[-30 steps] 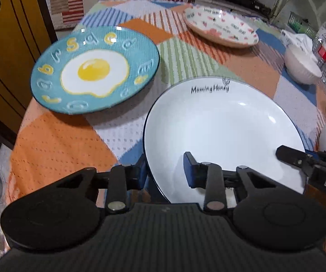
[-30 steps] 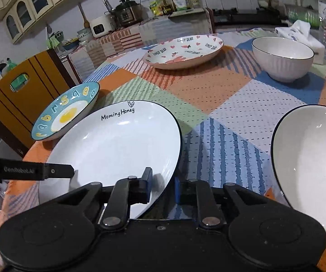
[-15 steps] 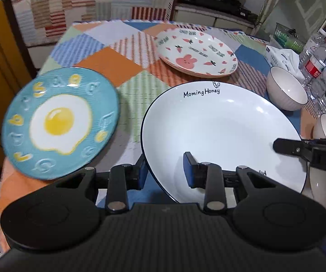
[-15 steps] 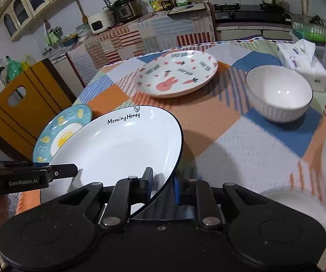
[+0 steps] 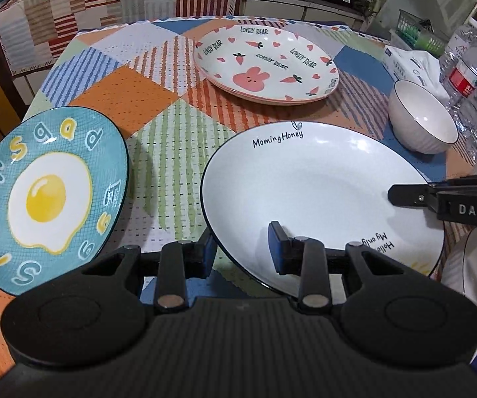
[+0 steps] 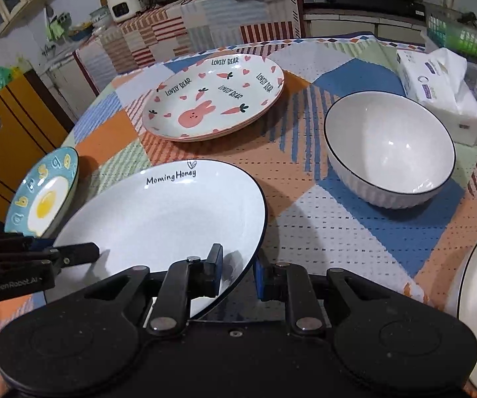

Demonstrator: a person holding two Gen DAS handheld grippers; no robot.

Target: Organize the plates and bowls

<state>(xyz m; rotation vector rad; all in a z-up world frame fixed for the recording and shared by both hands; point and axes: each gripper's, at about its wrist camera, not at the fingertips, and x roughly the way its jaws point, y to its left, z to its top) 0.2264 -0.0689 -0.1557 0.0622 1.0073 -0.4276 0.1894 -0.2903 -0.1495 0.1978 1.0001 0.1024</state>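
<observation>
White, black-rimmed, the plate (image 5: 304,192) sits off the checked cloth (image 5: 172,152) in my left view, its near rim clamped between the left gripper (image 5: 243,247) pads; the egg plate (image 5: 46,185) lies to its left, the bunny plate (image 5: 266,63) beyond. In my right view the right gripper (image 6: 238,273) pinches the plate's opposite rim, I think fully closed on it; a bowl (image 6: 389,152) stands near.

"Morning Honey" printed on the white plate (image 5: 321,192), "LOVELY BEAR" repeated on the rabbit plate (image 5: 266,63). Scattered letters around the egg plate (image 5: 47,195). "DAS" on the right gripper (image 6: 238,270), "GenRobot.AI" on the left gripper (image 5: 243,250).
</observation>
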